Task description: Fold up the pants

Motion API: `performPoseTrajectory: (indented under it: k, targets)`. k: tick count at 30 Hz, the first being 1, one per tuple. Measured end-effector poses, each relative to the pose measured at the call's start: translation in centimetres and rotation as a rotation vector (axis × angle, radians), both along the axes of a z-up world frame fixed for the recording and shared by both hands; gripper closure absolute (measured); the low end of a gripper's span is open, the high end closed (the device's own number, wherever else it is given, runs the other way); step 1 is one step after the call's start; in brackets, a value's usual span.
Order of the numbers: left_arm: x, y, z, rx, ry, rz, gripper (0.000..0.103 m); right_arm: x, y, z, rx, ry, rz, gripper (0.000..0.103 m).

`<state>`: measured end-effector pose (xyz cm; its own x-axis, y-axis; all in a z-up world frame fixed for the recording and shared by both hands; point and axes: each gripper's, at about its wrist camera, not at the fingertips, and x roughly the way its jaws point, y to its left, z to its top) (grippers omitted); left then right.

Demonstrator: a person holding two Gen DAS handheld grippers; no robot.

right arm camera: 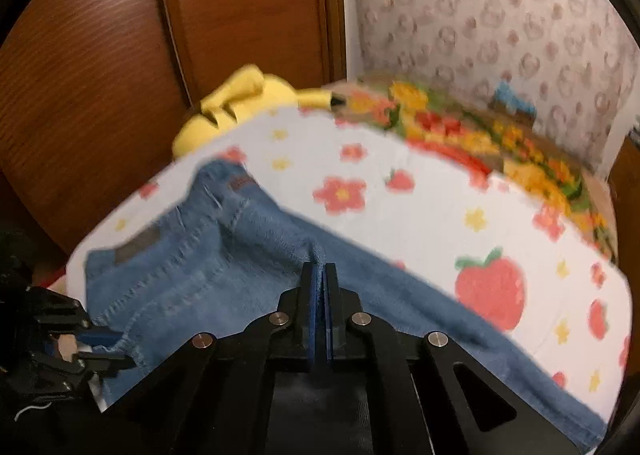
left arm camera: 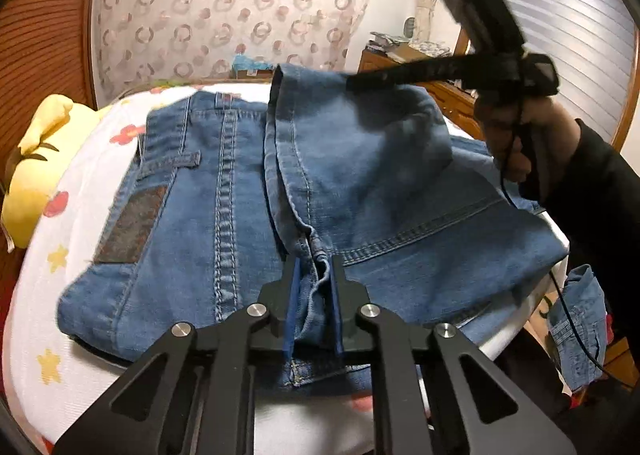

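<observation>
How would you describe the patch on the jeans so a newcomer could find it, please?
On the white flowered blanket lie blue jeans. Near their left edge, by the waistband, sits a dark brown rectangular patch, the only non-denim panel on them.

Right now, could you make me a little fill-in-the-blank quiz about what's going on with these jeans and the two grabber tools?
1. The jeans are made of blue ____.
2. The left gripper has a fold of the ____ pinched between its blue pads.
3. The bed cover is printed with flowers, stars and ____.
4. The soft toy beside the jeans is ____ in colour.

Missing words: denim; jeans; strawberries; yellow
</observation>
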<state>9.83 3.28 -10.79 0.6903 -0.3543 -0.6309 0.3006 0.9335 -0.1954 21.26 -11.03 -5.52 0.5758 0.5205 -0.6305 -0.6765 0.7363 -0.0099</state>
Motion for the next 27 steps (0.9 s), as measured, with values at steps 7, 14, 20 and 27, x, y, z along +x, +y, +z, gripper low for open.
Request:
performPoseTrajectory:
  k: [7,14,20,27]
  targets:
    - [-2.4,2.8,5.2,-0.060,-0.134,0.050,0.093,-3.4,0.6,4.7,0.067,-0.165,0.037,0.101]
    - [-4.6,6.5,7.9,-0.022,-0.194,0.135,0.093,-3.3,4.5,5.6,0.067,-0.197,0.051,0.101]
    - [-4.2,8.1,5.5,-0.004,-0.122,0.182,0.093,-2.2,9.7,3.8,-0.011,-0.191,0.062,0.101]
    - [-3.6,8.7,3.4,0.003,-0.060,0.200,0.093,-0.3,11.2,3.1,-0.055,-0.123,-0.004,0.065]
